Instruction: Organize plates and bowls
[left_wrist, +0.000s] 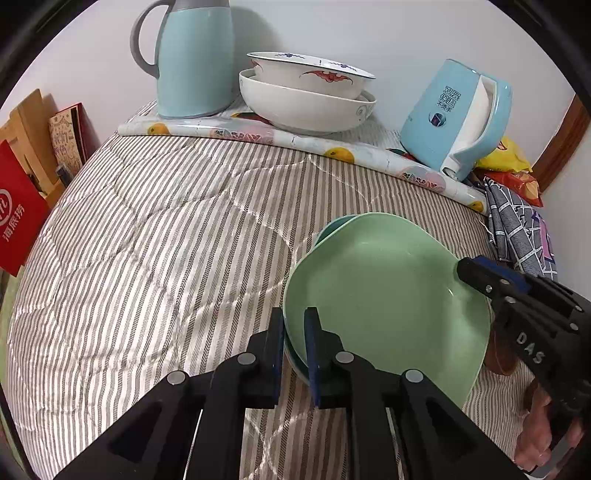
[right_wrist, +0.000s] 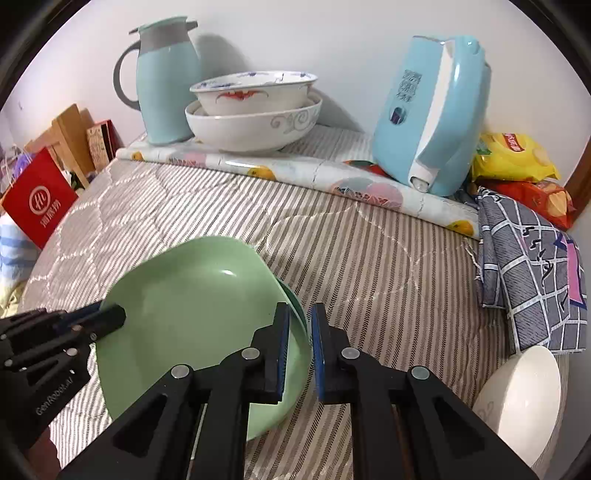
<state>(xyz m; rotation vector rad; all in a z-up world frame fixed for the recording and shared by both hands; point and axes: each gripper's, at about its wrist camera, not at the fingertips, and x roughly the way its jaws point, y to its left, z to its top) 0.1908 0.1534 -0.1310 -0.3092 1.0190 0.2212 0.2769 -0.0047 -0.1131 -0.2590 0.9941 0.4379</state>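
Note:
A light green plate (left_wrist: 384, 295) (right_wrist: 192, 314) sits stacked on a darker teal dish (left_wrist: 332, 227) on the striped quilt. My left gripper (left_wrist: 293, 354) is shut on the plate's left rim; it also shows in the right wrist view (right_wrist: 110, 315). My right gripper (right_wrist: 300, 354) is closed over the plate's right rim; it also shows in the left wrist view (left_wrist: 469, 271). Two white bowls are nested at the back: a bat-patterned bowl (left_wrist: 310, 74) (right_wrist: 255, 92) inside a larger white bowl (left_wrist: 303, 107) (right_wrist: 251, 127).
A tall blue jug (left_wrist: 192, 59) (right_wrist: 164, 77) and a blue kettle (left_wrist: 454, 118) (right_wrist: 432, 114) stand on a fruit-print mat (left_wrist: 295, 138) at the back. A checked cloth (right_wrist: 532, 273), snack bags (right_wrist: 513, 155) and a white bowl (right_wrist: 521, 398) lie right. A red bag (left_wrist: 18, 218) stands left.

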